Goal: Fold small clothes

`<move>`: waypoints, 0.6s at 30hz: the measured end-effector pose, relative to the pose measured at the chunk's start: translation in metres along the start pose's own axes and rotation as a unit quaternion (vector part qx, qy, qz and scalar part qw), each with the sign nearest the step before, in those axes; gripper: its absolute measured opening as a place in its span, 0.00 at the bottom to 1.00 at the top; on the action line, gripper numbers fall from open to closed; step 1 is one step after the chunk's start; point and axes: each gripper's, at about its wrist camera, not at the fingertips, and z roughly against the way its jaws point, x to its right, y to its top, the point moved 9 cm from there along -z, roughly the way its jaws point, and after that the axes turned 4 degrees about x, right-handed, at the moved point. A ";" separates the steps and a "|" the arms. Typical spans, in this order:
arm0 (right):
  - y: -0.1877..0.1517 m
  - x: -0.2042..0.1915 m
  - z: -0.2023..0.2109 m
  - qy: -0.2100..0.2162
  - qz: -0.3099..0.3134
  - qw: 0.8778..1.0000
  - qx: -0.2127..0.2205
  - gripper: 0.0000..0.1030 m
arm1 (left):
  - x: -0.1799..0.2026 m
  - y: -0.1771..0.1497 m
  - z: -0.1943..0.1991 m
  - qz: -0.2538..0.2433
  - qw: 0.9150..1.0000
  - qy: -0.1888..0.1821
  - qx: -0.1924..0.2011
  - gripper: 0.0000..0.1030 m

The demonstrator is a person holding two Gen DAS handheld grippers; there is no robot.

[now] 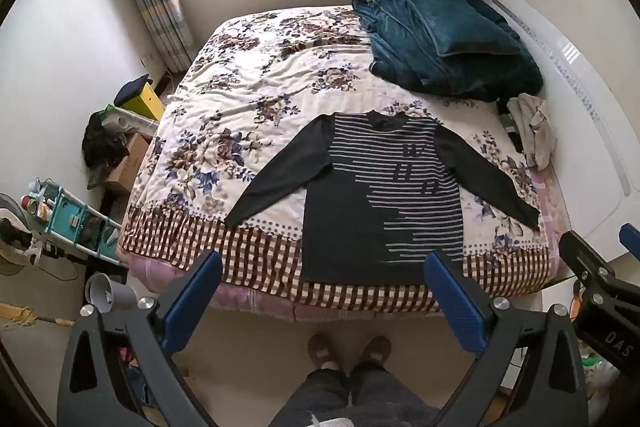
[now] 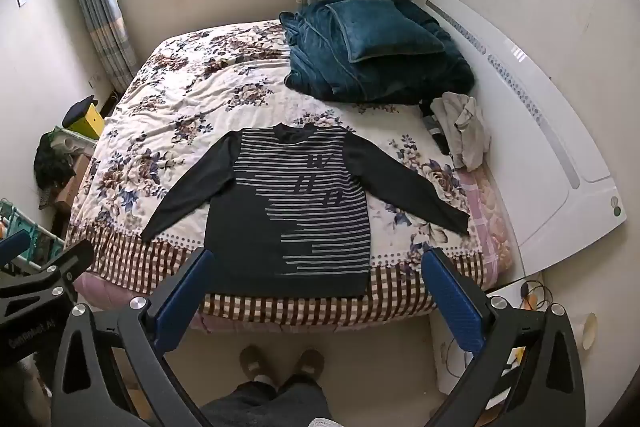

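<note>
My left gripper (image 1: 322, 269) and right gripper (image 2: 316, 267) both hang released, blue pads wide, nothing between them, above the near hem of the dark long-sleeved sweater with grey stripes (image 2: 296, 207). It lies flat, sleeves spread, on the floral quilted bedspread (image 2: 192, 99). Risks, I think: pinching the bedspread along with the sweater; the hem, close to the bed edge, sliding off when pulled.

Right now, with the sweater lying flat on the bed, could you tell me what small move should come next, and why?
Probably lower the left gripper to the sweater's left sleeve cuff. Both grippers hang open and empty above the bed's edge, the right gripper too, and both sleeves lie spread out, unfolded.
</note>
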 end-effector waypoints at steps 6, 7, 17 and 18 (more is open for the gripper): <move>0.000 -0.001 -0.001 0.002 -0.002 1.000 -0.001 1.00 | 0.000 0.004 0.000 -0.004 1.000 -0.001 0.001 1.00; 0.000 -0.001 -0.001 0.002 -0.002 1.000 0.000 1.00 | 0.001 0.004 0.001 -0.007 1.000 0.004 0.007 1.00; 0.001 -0.003 -0.003 0.003 -0.003 1.000 0.001 1.00 | 0.001 0.013 0.001 -0.002 1.000 -0.002 0.006 1.00; 0.001 -0.001 -0.003 0.004 -0.005 1.000 0.001 1.00 | 0.001 0.012 0.001 -0.001 1.000 0.000 0.007 1.00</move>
